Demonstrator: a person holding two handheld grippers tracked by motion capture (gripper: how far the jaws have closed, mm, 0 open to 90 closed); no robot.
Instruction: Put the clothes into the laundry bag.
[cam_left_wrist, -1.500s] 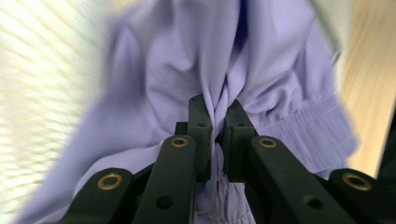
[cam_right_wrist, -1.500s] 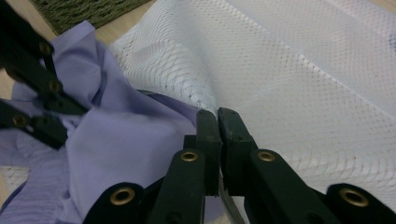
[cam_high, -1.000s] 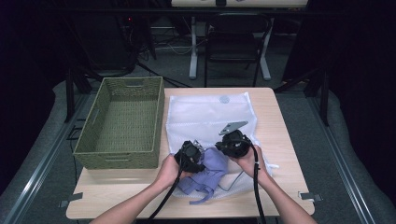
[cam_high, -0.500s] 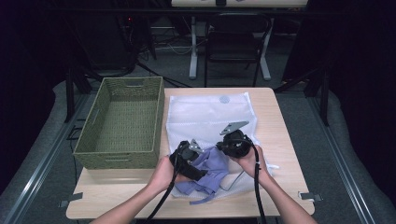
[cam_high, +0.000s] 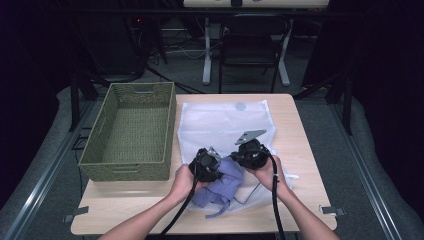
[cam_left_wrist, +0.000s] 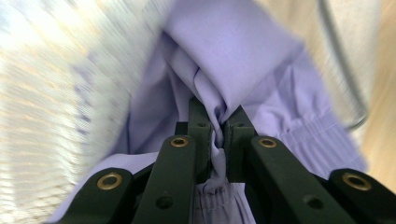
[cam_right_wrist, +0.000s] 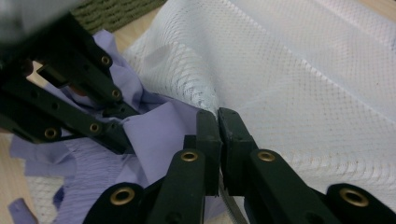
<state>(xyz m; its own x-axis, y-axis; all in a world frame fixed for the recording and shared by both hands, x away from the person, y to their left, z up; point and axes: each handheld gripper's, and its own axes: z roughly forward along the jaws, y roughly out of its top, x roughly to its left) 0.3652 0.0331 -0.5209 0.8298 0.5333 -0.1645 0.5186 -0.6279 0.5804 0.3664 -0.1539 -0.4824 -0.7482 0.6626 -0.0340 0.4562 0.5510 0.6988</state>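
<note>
A white mesh laundry bag (cam_high: 225, 125) lies flat on the pale wooden table (cam_high: 305, 150), its mouth facing the person. The soft, crumpled lilac cloth garment (cam_high: 227, 182) sits half inside that mouth. The left gripper (cam_left_wrist: 217, 128) pinches a garment fold; the right gripper (cam_right_wrist: 218, 122), just beside it, clamps the bag's rim.

left forearm: enters from bottom edge, angled up and right | left hand (cam_high: 183, 181): wrapped round gripper body | left gripper (cam_left_wrist: 218, 125): jaws clamped together, pinching a fold | right forearm: enters from bottom right, angled up and left | right hand (cam_high: 266, 172): cupping gripper | right gripper (cam_right_wrist: 217, 122): jaws pressed together, just beside the left gripper
</note>
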